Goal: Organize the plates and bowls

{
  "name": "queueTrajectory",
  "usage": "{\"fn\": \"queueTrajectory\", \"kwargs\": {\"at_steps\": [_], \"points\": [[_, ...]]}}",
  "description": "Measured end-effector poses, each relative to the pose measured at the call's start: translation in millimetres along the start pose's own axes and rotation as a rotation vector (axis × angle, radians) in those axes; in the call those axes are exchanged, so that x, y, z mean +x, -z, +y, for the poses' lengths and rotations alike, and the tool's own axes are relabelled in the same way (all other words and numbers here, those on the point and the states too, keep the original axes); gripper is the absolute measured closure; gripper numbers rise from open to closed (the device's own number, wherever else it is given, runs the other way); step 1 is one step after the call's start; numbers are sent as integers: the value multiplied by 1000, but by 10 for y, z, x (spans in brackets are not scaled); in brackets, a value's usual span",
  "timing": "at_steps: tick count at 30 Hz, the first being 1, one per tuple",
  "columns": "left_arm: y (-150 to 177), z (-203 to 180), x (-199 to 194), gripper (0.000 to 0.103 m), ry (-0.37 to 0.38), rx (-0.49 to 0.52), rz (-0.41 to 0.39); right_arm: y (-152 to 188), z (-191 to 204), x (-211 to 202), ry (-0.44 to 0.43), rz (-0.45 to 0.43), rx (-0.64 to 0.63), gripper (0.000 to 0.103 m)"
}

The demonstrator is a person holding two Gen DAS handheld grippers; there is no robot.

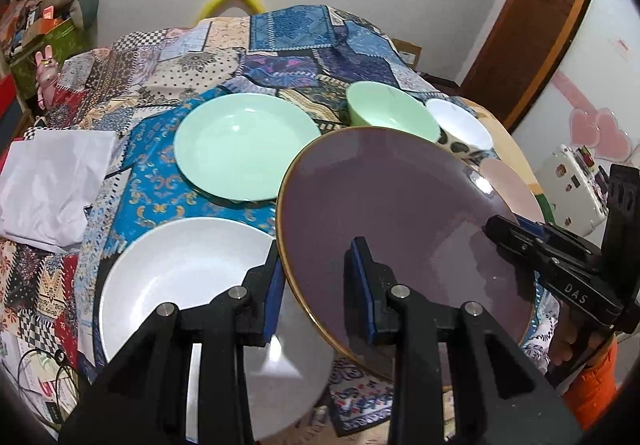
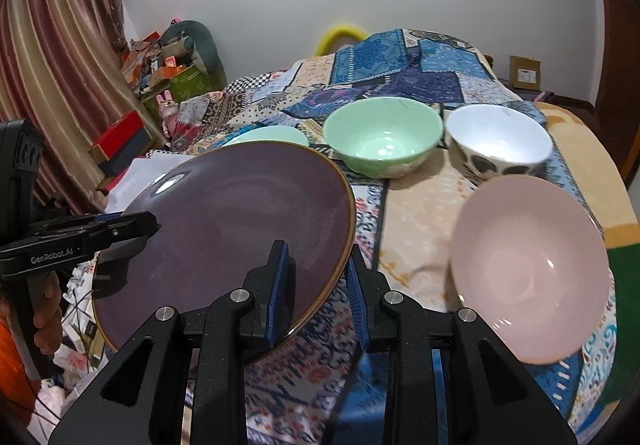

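A large purple plate (image 1: 400, 213) with a gold rim hangs tilted above the patchwork-covered table. My left gripper (image 1: 318, 269) is shut on its near rim. My right gripper (image 2: 316, 265) is shut on the opposite rim and shows in the left wrist view as black jaws (image 1: 506, 231). Under the purple plate's left edge lies a white plate (image 1: 180, 277). A green plate (image 1: 246, 149) lies beyond it. At the back stand a green bowl (image 2: 384, 137) and a white spotted bowl (image 2: 498, 141). A pink bowl (image 2: 528, 265) sits nearer on the right.
Crumpled white paper (image 1: 52, 185) lies on the table's left side. A pink rabbit figure (image 1: 46, 73) and stacked boxes (image 2: 120, 149) stand past the left edge by a curtain. A person's hand with an orange sleeve (image 1: 592, 377) holds the right gripper's handle.
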State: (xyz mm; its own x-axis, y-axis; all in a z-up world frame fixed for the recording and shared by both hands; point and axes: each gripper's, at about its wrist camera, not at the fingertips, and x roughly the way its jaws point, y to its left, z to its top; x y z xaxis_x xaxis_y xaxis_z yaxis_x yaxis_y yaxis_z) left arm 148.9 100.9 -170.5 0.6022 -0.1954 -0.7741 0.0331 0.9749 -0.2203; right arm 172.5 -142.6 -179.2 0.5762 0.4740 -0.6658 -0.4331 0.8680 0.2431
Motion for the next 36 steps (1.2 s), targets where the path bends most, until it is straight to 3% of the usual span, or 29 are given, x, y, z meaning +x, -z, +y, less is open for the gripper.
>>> {"fn": "queueTrajectory", "kwargs": {"at_steps": [15, 36], "points": [[195, -354, 338, 71, 27, 22, 81, 306, -312, -80, 54, 30, 51, 77], [324, -345, 831, 71, 43, 9, 186, 537, -449, 115, 108, 101, 94, 77]]}}
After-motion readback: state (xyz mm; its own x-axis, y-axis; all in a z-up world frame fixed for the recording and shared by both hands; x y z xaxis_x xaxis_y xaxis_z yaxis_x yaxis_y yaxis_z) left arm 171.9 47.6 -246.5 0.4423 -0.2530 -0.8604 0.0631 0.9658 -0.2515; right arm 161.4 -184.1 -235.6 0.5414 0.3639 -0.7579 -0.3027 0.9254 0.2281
